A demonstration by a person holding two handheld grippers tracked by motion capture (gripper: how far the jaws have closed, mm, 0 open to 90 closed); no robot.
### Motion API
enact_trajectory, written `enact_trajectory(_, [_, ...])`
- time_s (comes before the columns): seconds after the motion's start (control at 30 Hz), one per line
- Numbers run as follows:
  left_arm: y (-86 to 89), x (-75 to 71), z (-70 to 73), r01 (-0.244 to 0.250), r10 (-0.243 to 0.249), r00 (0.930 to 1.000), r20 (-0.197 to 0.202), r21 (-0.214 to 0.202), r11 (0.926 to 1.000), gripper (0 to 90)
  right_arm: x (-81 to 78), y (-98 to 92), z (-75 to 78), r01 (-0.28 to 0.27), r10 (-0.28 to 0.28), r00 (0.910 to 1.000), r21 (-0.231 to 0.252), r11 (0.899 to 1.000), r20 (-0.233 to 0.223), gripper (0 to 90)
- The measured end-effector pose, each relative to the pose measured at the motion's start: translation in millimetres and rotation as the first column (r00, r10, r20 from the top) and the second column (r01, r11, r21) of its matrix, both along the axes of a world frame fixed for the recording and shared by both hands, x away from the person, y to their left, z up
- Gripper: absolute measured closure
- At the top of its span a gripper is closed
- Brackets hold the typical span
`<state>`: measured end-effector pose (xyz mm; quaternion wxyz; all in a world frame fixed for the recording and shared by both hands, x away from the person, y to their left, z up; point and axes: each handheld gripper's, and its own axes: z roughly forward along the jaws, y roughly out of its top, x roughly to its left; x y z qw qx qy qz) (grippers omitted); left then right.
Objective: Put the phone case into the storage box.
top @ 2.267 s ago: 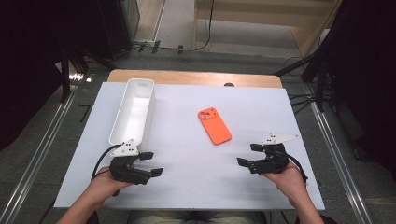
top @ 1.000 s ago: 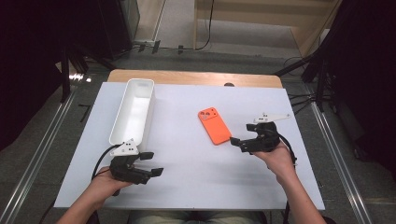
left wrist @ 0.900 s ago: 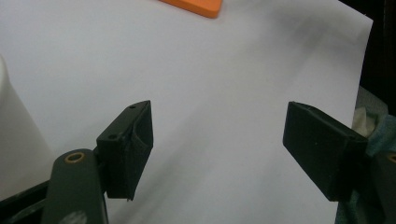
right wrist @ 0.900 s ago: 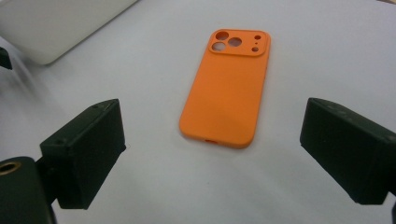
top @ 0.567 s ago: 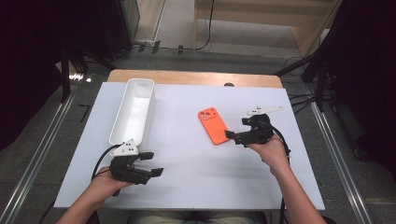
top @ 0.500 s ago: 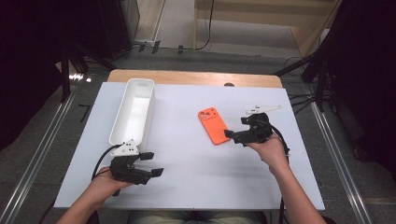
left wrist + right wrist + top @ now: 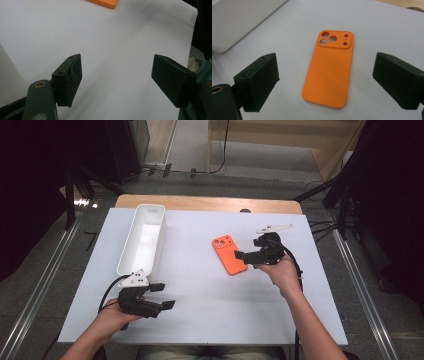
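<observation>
Orange soft-looking silicone phone case (image 7: 329, 67) lay flat, camera cutouts up, mid-table on white sheet (image 7: 200, 310). Right gripper (image 7: 246, 256) was beside it, jaws wide, nothing held. Left gripper (image 7: 162, 296) sat open, empty. Looked light, flexible, thin; best pinched across long edges.

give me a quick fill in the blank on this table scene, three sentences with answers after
1. The phone case lying flat on the table is coloured ____.
2. The right gripper has its jaws ____ with the case ahead of them.
3. The long white tray lies nearer the ____ gripper.

Missing words: orange; open; left
</observation>
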<state>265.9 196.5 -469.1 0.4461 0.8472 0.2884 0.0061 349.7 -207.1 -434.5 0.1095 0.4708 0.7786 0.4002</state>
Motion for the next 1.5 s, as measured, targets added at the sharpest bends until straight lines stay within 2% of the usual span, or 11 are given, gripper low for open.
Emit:
enact_trajectory(0.2, [-0.1, 0.2, 0.0, 0.002, -0.002, 1.0000, 0.000, -0.001, 1.0000, 24.1, 8.1, 6.2, 0.6, 0.008, -0.008, 1.0000, -0.015, 1.000, 0.004, 5.7])
enact_trajectory(0.77, [0.0, -0.1, 0.5, 0.001, -0.001, 1.0000, 0.001, -0.003, 1.0000, 24.1, 32.0, 29.0, -6.5, 0.088, -0.088, 0.9961, -0.048, 0.995, 0.010, 5.7])
enact_trajectory(0.87, [-0.2, 0.0, 0.4, 0.001, -0.001, 1.0000, 0.001, -0.004, 1.0000, 24.1, 34.7, 33.1, -8.3, 0.104, -0.104, 0.9945, -0.041, 0.994, 0.001, 5.7])
enact_trajectory(1.0, [-0.5, -0.1, 0.2, 0.001, -0.001, 1.0000, -0.002, -0.008, 1.0000, 24.1, 39.5, 35.6, -10.3, 0.129, -0.129, 0.9915, -0.047, 0.990, 0.021, 5.7])
enact_trajectory(1.1, [-0.5, 0.0, 0.1, 0.002, -0.002, 1.0000, -0.004, -0.008, 1.0000, 24.1, 42.2, 36.6, -11.1, 0.151, -0.150, 0.9885, -0.034, 0.988, 0.019, 5.7])
enact_trajectory(1.3, [-0.3, 0.1, 0.1, 0.002, -0.002, 1.0000, 0.000, -0.011, 0.9999, 24.1, 46.5, 41.0, -15.3, 0.159, -0.158, 0.9873, -0.040, 0.987, 0.017, 5.7])
enact_trajectory(1.43, [-0.1, 0.4, -0.1, 0.003, -0.003, 1.0000, -0.003, -0.012, 0.9999, 24.0, 46.8, 41.5, -18.2, 0.163, -0.164, 0.9865, -0.044, 0.986, -0.002, 5.7])
enact_trajectory(1.5, [-0.4, 0.3, -0.4, 0.001, -0.001, 1.0000, 0.000, -0.015, 0.9999, 24.1, 47.2, 40.7, -19.1, 0.160, -0.160, 0.9871, -0.035, 0.986, 0.009, 5.7])
